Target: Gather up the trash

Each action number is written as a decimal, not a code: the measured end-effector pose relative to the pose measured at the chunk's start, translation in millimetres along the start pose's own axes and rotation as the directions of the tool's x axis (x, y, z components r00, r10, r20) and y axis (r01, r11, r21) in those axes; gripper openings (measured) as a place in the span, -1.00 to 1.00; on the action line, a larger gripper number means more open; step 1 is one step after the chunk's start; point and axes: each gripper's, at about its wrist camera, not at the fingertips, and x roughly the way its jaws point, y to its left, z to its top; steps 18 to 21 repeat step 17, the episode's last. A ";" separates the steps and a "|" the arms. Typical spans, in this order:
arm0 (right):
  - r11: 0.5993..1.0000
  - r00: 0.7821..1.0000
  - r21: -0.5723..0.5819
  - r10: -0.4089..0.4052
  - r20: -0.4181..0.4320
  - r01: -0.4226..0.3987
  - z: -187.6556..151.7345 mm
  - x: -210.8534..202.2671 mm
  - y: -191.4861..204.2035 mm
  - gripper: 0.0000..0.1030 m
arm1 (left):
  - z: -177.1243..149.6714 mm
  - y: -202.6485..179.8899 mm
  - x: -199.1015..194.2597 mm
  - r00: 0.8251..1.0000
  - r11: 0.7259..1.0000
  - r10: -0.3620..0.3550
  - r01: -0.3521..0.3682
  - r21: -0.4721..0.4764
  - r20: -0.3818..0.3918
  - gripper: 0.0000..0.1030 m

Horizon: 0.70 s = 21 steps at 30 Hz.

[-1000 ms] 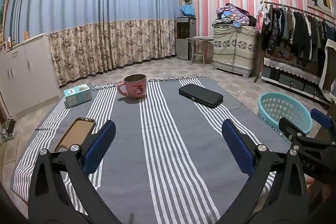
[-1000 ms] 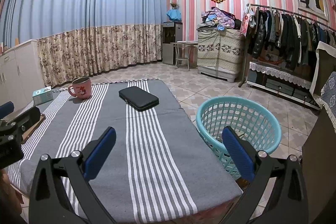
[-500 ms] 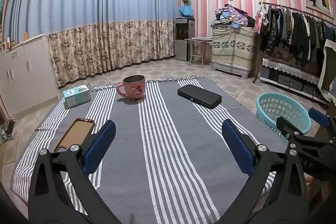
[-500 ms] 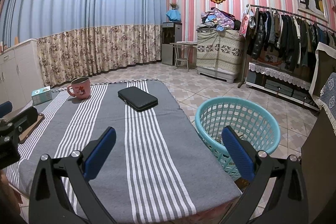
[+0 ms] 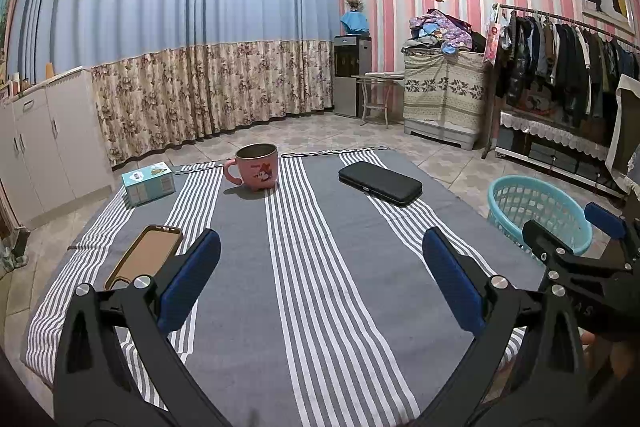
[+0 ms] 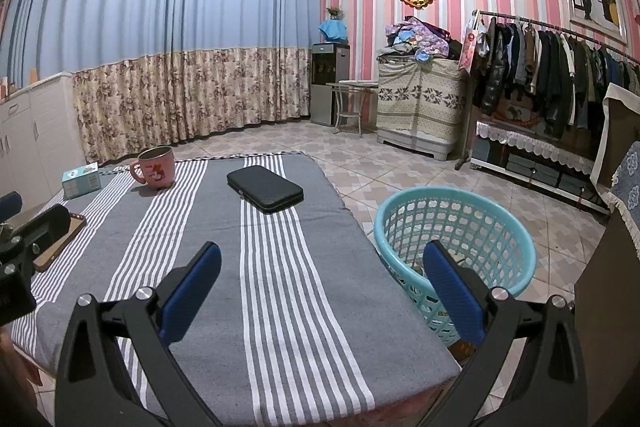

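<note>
Left gripper [image 5: 320, 283] jaws spread wide, holding nothing, above the striped tablecloth [image 5: 304, 307]. Right gripper [image 6: 322, 291] likewise released and empty, over the table's right edge. Teal basket [image 6: 516, 231] stands on the floor beside the table; contents indistinct. Pink mug [image 5: 256, 167], black case [image 5: 380, 183], phone case [image 5: 144, 259] rest on the cloth

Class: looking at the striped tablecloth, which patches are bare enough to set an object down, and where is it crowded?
Bare: the near half of the tablecloth, between the open left gripper and right gripper, and the strip between mug and black case. Crowded: the far-left corner, with the box, mug and phone case.
</note>
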 end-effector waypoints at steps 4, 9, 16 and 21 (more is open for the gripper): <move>1.000 1.000 0.000 -0.001 -0.001 0.001 -1.2 0.7 2.2 0.92 | -0.2 -0.8 0.4 1.000 1.000 0.001 -0.001 0.001 0.001 0.90; 1.000 1.000 -0.001 -0.001 0.000 0.001 -0.8 0.6 1.5 0.92 | 0.0 0.3 -0.5 1.000 1.000 -0.001 0.001 -0.004 0.001 0.90; 1.000 1.000 -0.001 -0.002 -0.001 0.002 -2.3 1.0 4.1 0.92 | 0.7 4.3 -1.5 1.000 1.000 -0.002 0.002 -0.009 -0.003 0.90; 1.000 1.000 0.000 -0.001 -0.001 0.001 -2.4 1.0 4.2 0.92 | 0.5 4.6 -2.1 1.000 1.000 -0.003 0.003 -0.007 -0.003 0.90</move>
